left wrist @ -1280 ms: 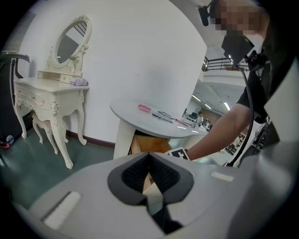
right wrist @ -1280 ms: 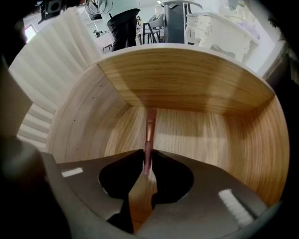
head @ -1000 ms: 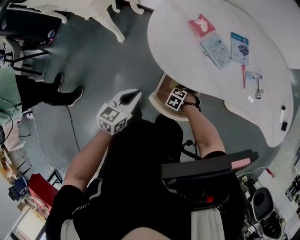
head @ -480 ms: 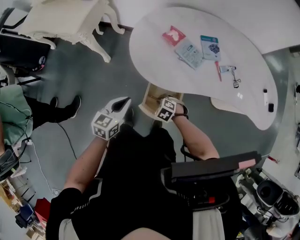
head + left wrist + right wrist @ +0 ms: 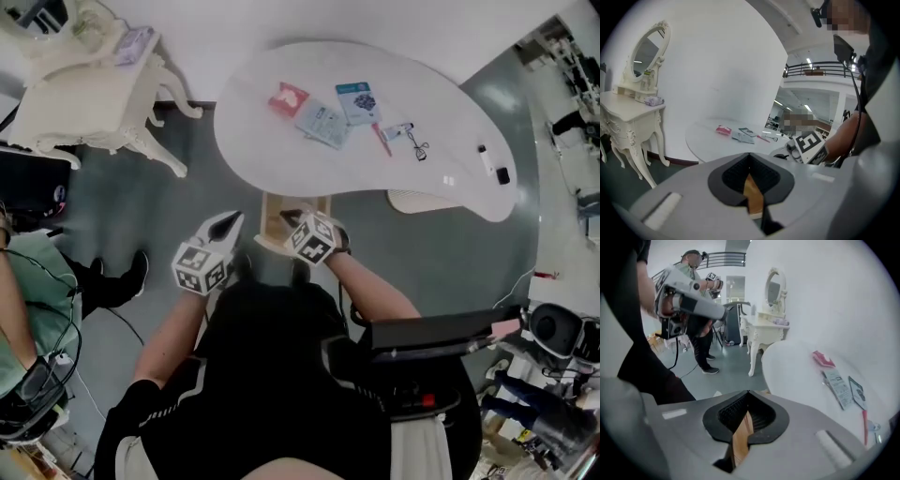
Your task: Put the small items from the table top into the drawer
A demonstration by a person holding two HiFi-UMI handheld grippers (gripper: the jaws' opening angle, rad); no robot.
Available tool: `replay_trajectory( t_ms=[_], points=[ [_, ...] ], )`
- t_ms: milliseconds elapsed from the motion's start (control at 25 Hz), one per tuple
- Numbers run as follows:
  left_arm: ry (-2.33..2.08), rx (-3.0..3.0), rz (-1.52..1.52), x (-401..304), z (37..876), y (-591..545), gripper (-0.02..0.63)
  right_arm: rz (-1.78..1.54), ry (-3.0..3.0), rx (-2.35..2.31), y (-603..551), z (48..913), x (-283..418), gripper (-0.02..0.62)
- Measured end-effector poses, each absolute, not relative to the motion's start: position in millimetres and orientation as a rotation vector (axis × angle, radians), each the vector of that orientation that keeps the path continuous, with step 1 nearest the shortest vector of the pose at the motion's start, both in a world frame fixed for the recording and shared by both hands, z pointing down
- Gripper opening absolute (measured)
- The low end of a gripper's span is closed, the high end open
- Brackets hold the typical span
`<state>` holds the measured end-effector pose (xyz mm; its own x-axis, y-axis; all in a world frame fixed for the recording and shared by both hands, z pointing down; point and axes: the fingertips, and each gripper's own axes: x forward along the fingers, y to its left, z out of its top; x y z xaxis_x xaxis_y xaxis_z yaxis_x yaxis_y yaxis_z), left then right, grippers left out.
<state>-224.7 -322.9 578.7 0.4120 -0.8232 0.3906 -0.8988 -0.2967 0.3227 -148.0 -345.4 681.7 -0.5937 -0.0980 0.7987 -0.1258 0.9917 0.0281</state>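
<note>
White table (image 5: 267,155) with the drawer (image 5: 281,223) open under its near edge, left gripper (image 5: 234,217) and right gripper (image 5: 285,217) by it, both pinched closed and empty, small items (image 5: 323,124) up toward the surface's far edge

1. We are holding the right gripper (image 5: 748,392) at lower centre, jaws pressed together, empty.
2. A white table (image 5: 797,366) is spreading across the right, carrying a red packet (image 5: 823,359) and two leaflets (image 5: 839,387).
3. The left gripper (image 5: 721,312) is hovering at upper left, with a white dressing table (image 5: 766,329) at upper centre.
</note>
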Motion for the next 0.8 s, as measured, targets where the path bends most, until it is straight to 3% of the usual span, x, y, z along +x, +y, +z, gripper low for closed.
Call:
replay_trajectory(
  t_ms=[800],
  points=[
    [-1.449,2.457,0.048,-207,470,-362,0.0,0.236,-2.644,0.797,-385,486,-109,0.002]
  ],
)
